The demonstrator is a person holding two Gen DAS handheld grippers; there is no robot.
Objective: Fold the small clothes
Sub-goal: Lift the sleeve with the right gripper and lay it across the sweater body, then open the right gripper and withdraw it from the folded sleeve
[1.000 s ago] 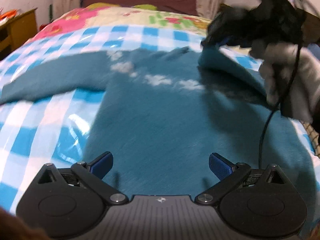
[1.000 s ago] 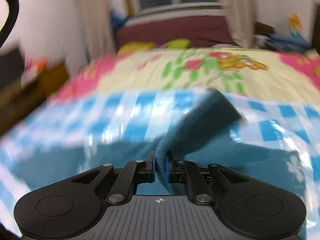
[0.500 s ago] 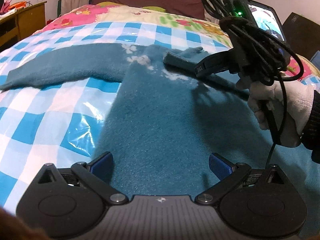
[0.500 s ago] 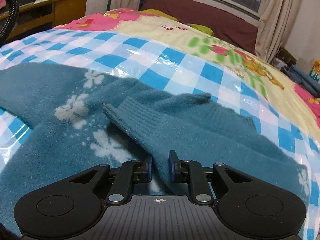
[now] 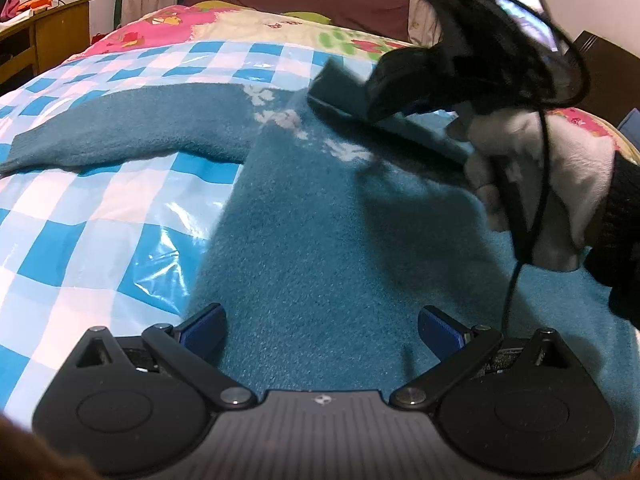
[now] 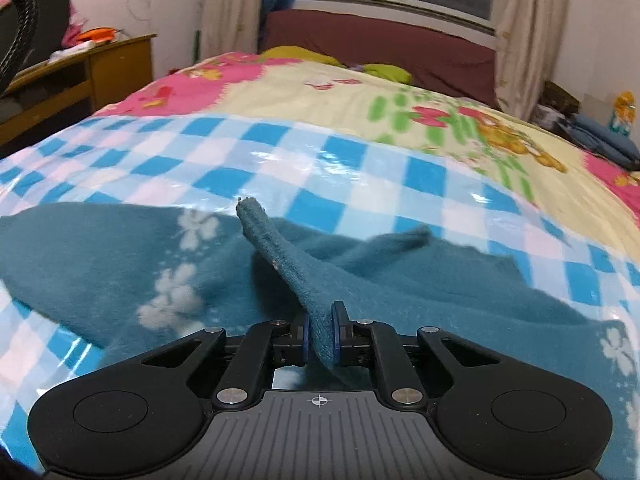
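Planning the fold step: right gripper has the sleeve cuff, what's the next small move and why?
Probably lower the ribbed teal sleeve cuff onto the fuzzy teal sweater's body, then release. The right gripper pinches it, raised above the chest; the left gripper is open and idle.

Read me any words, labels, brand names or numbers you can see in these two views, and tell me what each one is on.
No text can be read in either view.
The cartoon-print bedspread has small red marks that may be lettering, too blurred to read.
The teal sweater shows only white flower shapes.
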